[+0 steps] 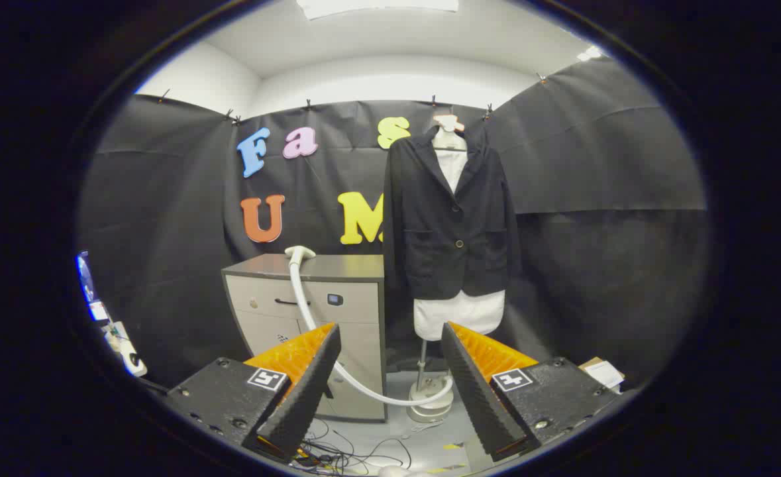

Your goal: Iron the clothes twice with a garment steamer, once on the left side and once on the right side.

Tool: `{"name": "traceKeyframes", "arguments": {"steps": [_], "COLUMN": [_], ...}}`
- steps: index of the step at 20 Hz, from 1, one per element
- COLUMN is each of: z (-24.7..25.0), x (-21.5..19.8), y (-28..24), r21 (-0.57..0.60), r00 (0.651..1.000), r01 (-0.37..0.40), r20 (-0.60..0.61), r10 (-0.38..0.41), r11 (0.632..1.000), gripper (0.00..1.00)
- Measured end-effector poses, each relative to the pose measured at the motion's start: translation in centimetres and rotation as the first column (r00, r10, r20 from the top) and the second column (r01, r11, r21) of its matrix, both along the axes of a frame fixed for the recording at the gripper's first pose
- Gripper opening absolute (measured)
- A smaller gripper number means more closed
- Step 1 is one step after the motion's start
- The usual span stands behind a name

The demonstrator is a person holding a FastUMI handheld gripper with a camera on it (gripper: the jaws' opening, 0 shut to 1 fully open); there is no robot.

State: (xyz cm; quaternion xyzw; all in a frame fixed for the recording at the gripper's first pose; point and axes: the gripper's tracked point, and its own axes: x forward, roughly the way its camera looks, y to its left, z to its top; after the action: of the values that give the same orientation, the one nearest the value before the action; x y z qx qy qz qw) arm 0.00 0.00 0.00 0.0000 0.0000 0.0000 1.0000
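Note:
A dark blazer over a white shirt hangs on a mannequin stand, straight ahead and well beyond the fingers. The white steamer head lies on top of a grey cabinet left of the blazer. Its white hose runs down in front of the cabinet and curves across the floor to the round base at the foot of the stand. My gripper is open, its two fingers spread wide with nothing between them, far short of both the steamer and the clothes.
The cabinet has a drawer with a dark handle and stands against the black cloth wall. Loose cables lie on the floor just below the fingers. A cardboard piece with paper sits on the floor at the right. Small white devices stand at the far left.

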Motion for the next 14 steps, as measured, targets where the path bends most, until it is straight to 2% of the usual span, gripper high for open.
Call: {"name": "traceKeyframes", "arguments": {"steps": [14], "z": [0.3], "x": [1.2], "y": [0.4], "r21": [0.028], "r00": [1.000], "r01": [-0.008], "r20": [-0.004], "r10": [0.008], "r11": [1.000], "gripper": [0.98]}}
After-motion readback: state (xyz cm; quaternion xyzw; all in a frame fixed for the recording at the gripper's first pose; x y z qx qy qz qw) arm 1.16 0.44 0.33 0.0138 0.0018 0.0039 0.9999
